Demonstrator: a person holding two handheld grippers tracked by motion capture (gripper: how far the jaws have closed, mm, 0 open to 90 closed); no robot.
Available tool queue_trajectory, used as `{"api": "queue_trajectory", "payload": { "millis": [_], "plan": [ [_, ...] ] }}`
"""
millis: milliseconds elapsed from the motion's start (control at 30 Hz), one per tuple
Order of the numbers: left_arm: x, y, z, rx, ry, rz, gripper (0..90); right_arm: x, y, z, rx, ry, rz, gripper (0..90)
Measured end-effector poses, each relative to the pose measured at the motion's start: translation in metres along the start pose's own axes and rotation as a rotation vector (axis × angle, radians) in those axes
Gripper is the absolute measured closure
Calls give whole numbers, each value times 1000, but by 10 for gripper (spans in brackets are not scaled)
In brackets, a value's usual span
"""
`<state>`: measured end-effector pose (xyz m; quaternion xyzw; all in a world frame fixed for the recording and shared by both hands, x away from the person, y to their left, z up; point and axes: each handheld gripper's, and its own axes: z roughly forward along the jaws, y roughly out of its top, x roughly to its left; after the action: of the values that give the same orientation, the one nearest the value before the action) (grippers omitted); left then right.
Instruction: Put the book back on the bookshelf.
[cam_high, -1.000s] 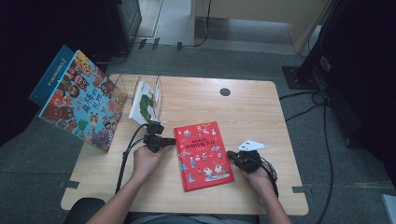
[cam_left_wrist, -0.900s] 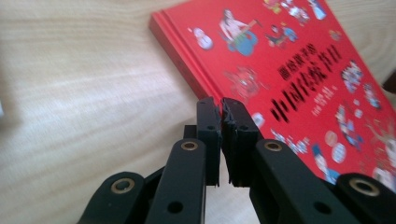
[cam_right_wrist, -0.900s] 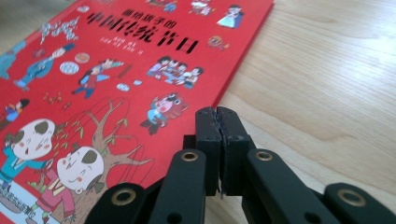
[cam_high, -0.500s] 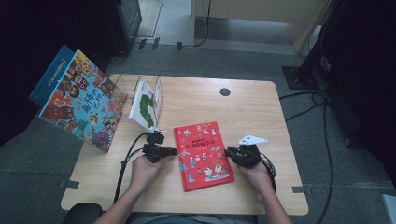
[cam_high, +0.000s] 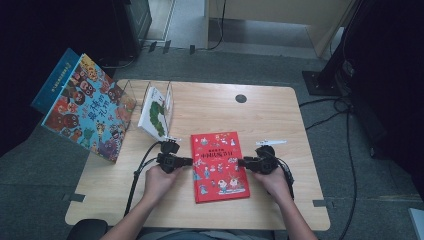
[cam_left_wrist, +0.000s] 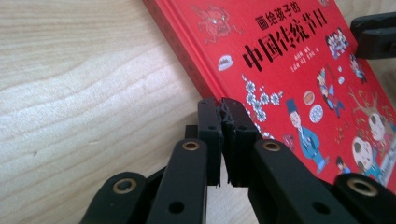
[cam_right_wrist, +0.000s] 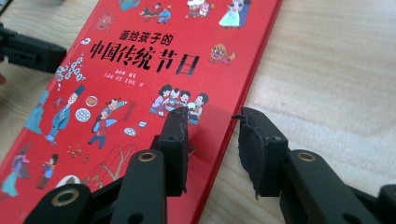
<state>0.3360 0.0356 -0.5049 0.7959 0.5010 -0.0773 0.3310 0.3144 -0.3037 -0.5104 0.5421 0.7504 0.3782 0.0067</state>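
A red picture book (cam_high: 219, 165) with Chinese title lettering lies flat on the wooden table (cam_high: 210, 105), near the front. My left gripper (cam_high: 189, 161) points at the book's left edge. In the left gripper view its jaws (cam_left_wrist: 222, 116) are pressed together with their tips at the edge of the red cover (cam_left_wrist: 289, 60). My right gripper (cam_high: 241, 161) meets the right edge. Its jaws (cam_right_wrist: 212, 126) stand apart, one over the cover (cam_right_wrist: 140, 70) and one over bare wood. Each gripper view shows the other gripper's black tip (cam_left_wrist: 373, 35) (cam_right_wrist: 28, 49) across the book.
A clear rack holds a white book (cam_high: 157, 112) upright at the back left. A large colourful book (cam_high: 87, 107) leans off the table's left side. A round black grommet (cam_high: 241, 98) sits at the back. Cables trail from both grippers.
Both grippers have closed in on the red book from either side: the left one came down and right to its left edge, the right one slid left to its right edge.
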Motion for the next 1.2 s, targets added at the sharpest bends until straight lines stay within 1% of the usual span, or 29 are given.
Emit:
{"api": "queue_trajectory", "payload": {
  "millis": [33,67,133,167,200,233,300,367,400,433,500,633,700,833,900,1033,1100,1200],
  "plan": [
    [-1,-3,-2,-4,-1,2,866,0,1,0,12,3,11,638],
    [-3,-5,-2,3,-9,1,868,0,2,0,23,7,16,640],
    [-7,-6,0,1,-18,6,870,1,6,1,57,13,26,644],
    [-10,-6,0,-8,-3,15,890,2,9,2,70,9,25,638],
    [-12,-6,0,-12,7,23,893,3,12,2,89,0,34,635],
    [-11,-6,0,-11,6,23,896,3,14,3,107,-4,45,637],
    [-11,-6,0,-15,-1,12,900,1,19,4,127,2,101,643],
    [-12,-7,1,-30,14,12,900,1,23,6,144,-4,148,662],
    [-14,-7,1,-37,22,13,900,0,24,6,153,-3,179,670],
    [-15,-7,1,-42,28,15,900,0,26,6,165,-4,193,686],
    [-15,-7,1,-43,30,17,900,-2,28,6,183,-4,210,690],
    [-15,-7,2,-45,29,11,900,-2,30,5,200,0,231,697],
    [-15,-7,1,-43,27,11,900,-3,31,3,203,12,252,702],
    [-15,-8,2,-43,22,8,900,-1,34,-3,191,33,237,715],
    [-14,-8,2,-41,14,3,900,2,38,-8,182,36,218,714],
    [-15,-8,3,-42,8,2,900,13,49,-17,189,25,161,703],
    [-15,-8,3,-42,3,0,900,19,55,-21,189,26,147,701],
    [-16,-8,4,-38,-9,-4,900,30,67,-28,195,26,112,702]
  ]
}}
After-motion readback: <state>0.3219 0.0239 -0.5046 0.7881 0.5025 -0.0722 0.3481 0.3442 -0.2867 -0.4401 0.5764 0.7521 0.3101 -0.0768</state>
